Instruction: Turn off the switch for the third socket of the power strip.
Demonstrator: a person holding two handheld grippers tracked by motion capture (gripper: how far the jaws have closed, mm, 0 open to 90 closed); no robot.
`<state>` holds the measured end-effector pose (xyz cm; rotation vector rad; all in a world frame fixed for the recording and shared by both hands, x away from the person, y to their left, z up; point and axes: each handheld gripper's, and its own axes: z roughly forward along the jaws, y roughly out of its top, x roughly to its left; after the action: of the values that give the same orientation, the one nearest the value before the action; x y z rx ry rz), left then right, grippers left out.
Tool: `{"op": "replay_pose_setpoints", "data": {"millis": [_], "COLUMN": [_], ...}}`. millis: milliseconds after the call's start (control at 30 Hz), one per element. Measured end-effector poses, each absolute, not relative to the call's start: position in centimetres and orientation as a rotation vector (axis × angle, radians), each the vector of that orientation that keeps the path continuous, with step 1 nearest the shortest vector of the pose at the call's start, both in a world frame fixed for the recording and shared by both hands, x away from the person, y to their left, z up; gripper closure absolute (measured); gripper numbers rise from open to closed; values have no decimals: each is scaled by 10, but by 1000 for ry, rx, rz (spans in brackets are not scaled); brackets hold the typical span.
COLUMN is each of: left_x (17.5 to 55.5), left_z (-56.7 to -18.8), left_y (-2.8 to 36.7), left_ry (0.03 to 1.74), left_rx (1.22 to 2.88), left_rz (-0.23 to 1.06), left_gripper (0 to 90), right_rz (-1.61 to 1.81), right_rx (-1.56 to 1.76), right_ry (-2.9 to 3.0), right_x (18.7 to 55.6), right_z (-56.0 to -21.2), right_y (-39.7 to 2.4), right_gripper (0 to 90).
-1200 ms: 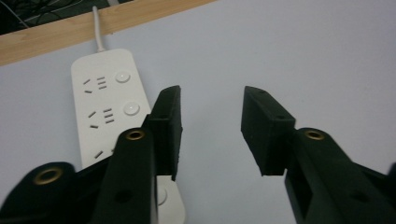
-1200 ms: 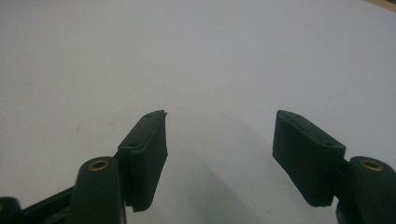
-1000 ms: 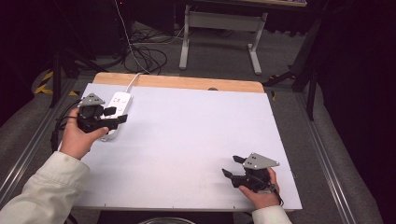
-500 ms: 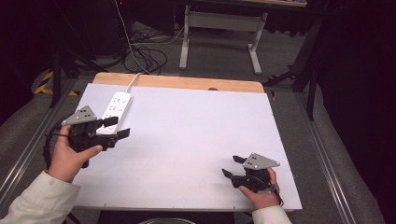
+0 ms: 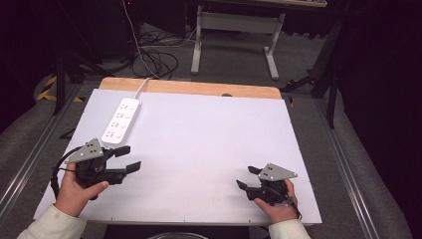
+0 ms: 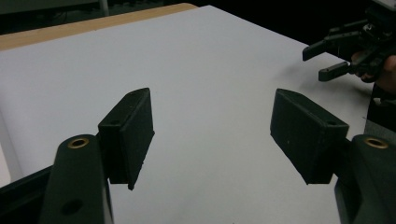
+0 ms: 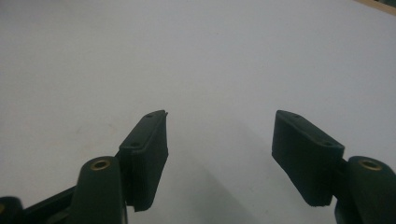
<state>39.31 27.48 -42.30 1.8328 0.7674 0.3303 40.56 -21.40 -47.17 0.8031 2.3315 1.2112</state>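
Observation:
A white power strip [image 5: 121, 121] lies flat at the far left of the white tabletop [image 5: 209, 134], its cord running off the back edge. My left gripper [image 5: 130, 158] sits just in front of the strip's near end, apart from it and pointing right. Its jaws have just been opening and nothing is between them; the left gripper view shows the left gripper [image 6: 212, 100] with bare table in the gap. My right gripper [image 5: 244, 177] rests near the front right corner, pointing left, open and empty. The right gripper [image 7: 219, 116] has only white surface ahead.
A wooden strip [image 5: 189, 88] borders the table's back edge. Behind it, on the floor, are cables [image 5: 154, 55] and a grey metal stand [image 5: 234, 30]. Metal rails [image 5: 30, 169] run along both sides. The other hand's gripper [image 6: 345, 51] shows far off in the left gripper view.
My left gripper has drawn back from the power strip's near end toward the table's front edge, and its jaws stand wider. The strip lies where it was. The right gripper has not moved.

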Motion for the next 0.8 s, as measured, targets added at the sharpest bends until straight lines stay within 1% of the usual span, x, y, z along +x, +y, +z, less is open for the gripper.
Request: {"op": "replay_pose_setpoints", "data": {"millis": [167,400,533,667,733,800], "left_x": [391,390,390,388,386,385], "left_z": [-436,-453,-459,-466,-470,-473], "left_y": [276,280,280,280,279,278], "left_ry": [716,744,755,747,719,718], "left_rx": [1876,1866,1850,1876,1915,1930], "left_rz": [387,285,255,279,330,332], "left_gripper": [301,316,317,318,323,325], "right_rz": [1208,1211,1215,1215,1213,1213], "right_rx": [801,795,791,787,787,788], "right_ry": [2335,2337,2341,2342,2342,2341], "right_x": [406,406,406,406,406,406], "right_z": [-472,-472,-472,-472,-472,-472], "right_y": [-214,-215,-215,-215,-215,-215], "right_gripper": [365,367,373,375,375,375]}}
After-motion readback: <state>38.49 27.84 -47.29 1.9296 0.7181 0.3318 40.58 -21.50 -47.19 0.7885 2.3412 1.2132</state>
